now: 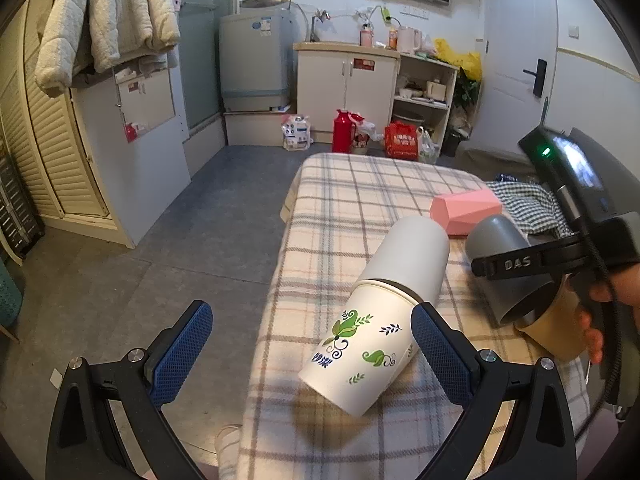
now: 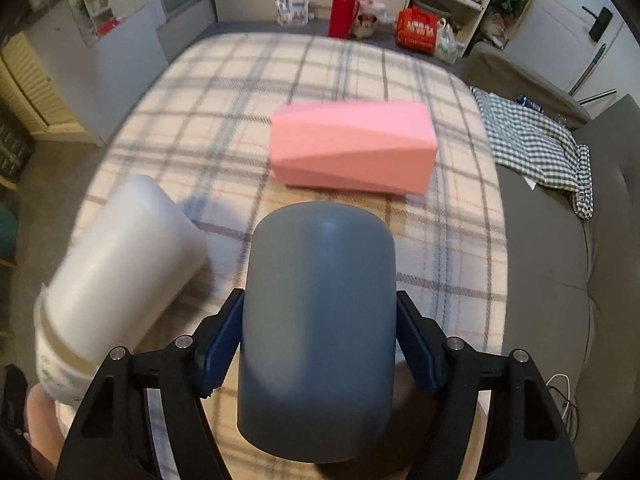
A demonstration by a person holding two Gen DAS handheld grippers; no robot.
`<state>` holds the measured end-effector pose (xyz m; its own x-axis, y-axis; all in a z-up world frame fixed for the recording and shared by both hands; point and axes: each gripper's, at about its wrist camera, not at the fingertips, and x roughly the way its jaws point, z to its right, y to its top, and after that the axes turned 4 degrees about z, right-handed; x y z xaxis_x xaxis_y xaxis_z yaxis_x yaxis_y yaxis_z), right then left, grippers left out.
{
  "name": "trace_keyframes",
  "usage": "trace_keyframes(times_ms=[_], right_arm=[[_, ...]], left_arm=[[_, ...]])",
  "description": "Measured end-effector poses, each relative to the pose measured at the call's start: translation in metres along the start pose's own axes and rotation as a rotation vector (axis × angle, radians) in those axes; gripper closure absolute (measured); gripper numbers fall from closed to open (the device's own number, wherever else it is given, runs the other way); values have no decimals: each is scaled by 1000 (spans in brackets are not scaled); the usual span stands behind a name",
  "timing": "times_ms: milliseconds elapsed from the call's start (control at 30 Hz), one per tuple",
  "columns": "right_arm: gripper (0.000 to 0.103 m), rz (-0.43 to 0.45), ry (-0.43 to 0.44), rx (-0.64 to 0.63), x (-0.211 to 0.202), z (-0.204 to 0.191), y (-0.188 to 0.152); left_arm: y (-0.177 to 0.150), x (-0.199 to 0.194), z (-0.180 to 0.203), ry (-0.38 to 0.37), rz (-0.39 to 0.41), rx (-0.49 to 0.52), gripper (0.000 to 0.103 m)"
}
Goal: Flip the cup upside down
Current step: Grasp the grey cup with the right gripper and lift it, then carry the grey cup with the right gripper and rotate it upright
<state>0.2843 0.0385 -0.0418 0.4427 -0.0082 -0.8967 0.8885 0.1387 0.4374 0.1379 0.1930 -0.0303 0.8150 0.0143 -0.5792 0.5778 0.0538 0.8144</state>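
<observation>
A grey cup [image 2: 318,328] is clamped between the blue pads of my right gripper [image 2: 318,344], tilted with its closed bottom pointing away and its mouth toward the camera. In the left wrist view the grey cup [image 1: 500,256] hangs tilted over the plaid table, with a brown cup [image 1: 554,322] at its mouth. A white cup stack with green leaf print [image 1: 384,312] lies on its side on the table; it also shows in the right wrist view [image 2: 120,264]. My left gripper [image 1: 312,356] is open, its pads either side of the lying stack.
A pink faceted box [image 2: 352,148] lies on the plaid tablecloth [image 2: 240,100] beyond the cups. A checked cloth [image 2: 536,148] lies on a grey sofa to the right. Floor, cabinets, a red thermos [image 1: 343,131] and bags are farther off.
</observation>
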Motion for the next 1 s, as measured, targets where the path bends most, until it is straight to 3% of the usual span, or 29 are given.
trace_keyframes(times_ms=[267, 600, 767, 1000], right_arm=[[31, 131, 58, -10, -92, -13, -18], [31, 255, 134, -4, -187, -29, -67], [31, 223, 139, 18, -183, -37, -111], [31, 96, 121, 94, -126, -44, -165]], left_arm=[[4, -40, -1, 11, 49, -12, 1], [-3, -95, 0, 9, 111, 1, 1], [-18, -106, -1, 17, 114, 11, 1], [-45, -99, -3, 17, 61, 3, 1]])
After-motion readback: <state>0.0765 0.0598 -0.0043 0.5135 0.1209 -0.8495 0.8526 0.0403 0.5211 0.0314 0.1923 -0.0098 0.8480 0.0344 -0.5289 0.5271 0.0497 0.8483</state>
